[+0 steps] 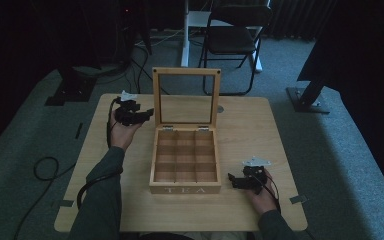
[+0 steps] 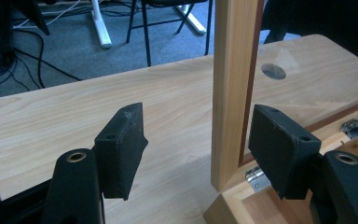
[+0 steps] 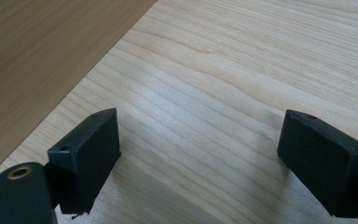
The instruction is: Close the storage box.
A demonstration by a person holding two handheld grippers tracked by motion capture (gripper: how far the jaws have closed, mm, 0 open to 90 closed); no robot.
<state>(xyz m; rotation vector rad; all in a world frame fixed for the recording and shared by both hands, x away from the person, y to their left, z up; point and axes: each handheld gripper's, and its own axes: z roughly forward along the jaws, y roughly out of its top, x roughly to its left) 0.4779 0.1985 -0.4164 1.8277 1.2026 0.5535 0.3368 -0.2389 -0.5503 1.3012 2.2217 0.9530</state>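
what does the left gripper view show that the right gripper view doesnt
Left gripper view alone: the upright frame of the tea box lid standing between the open claw's jaws, a metal hinge, a round metal disc in the table seen through the lid's pane, and chair legs on the grey floor beyond.

Right gripper view alone: a flat, darker wooden surface in the upper left, too close to identify with certainty.

Both: the pale wooden table, and two black jaws set wide apart, holding nothing.

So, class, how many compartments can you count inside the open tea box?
9 in the tea box, in a three-by-three grid: three along the hinged back, three across the middle, three behind the front wall marked TEA. All look empty, though the front row's floors are partly hidden.
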